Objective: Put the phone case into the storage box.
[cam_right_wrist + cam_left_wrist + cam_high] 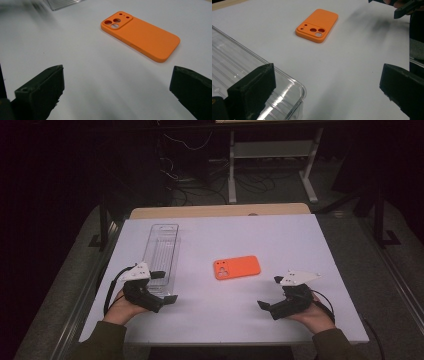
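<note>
An orange phone case lies flat near the middle of the white table, camera holes toward the left. It also lies ahead in the left gripper view and in the right gripper view. A long clear plastic tray rests at the left. My left gripper is open at the tray's near end, one jaw over the tray's corner. My right gripper is open at the near right, with nothing between its jaws, short of the case.
The white table top has bare surface around the case. Its near edge runs just behind both hands. Beyond the far edge are a wooden strip, a desk frame and cables on a dark floor.
</note>
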Demonstrator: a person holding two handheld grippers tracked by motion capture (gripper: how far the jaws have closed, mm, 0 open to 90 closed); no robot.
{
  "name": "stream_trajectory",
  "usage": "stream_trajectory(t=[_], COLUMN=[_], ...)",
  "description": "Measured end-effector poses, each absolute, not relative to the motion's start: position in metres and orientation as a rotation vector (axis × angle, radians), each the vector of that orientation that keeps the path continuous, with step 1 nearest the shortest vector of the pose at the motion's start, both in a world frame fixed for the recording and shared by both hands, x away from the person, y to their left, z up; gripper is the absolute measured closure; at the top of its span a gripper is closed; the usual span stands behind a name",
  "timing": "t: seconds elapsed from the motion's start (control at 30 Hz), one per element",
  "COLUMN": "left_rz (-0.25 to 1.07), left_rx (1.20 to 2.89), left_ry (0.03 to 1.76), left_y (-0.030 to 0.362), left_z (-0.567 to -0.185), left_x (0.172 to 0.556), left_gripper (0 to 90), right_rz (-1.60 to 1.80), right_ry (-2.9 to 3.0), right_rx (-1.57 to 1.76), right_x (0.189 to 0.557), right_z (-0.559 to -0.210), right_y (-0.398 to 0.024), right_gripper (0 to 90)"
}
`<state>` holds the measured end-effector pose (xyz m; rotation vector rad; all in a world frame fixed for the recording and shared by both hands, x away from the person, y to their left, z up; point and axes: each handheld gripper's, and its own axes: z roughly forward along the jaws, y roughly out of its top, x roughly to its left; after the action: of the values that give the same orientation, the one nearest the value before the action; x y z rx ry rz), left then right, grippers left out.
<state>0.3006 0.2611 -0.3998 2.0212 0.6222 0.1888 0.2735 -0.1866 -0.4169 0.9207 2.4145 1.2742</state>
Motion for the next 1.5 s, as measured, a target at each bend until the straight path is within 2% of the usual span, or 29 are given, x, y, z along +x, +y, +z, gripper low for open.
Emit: stream_trajectory(t=[0.97,1.5], left_rz=[0.183,0.138], left_rx=[2.064,2.063], left_ry=[0.583,0.581], left_y=[0.249,0.239], left_z=[-0.389,-0.385], left_x=[0.307,0.317], left_gripper=[0.0,0.0], right_rz=[1.289,1.280], right_ry=[2.400,2.405], right_rx=[0.924,0.931], right_x=[0.274,0.273], right_z=[-0.416,-0.418], right_y=[-0.189,-0.188], right_gripper=[0.0,0.0])
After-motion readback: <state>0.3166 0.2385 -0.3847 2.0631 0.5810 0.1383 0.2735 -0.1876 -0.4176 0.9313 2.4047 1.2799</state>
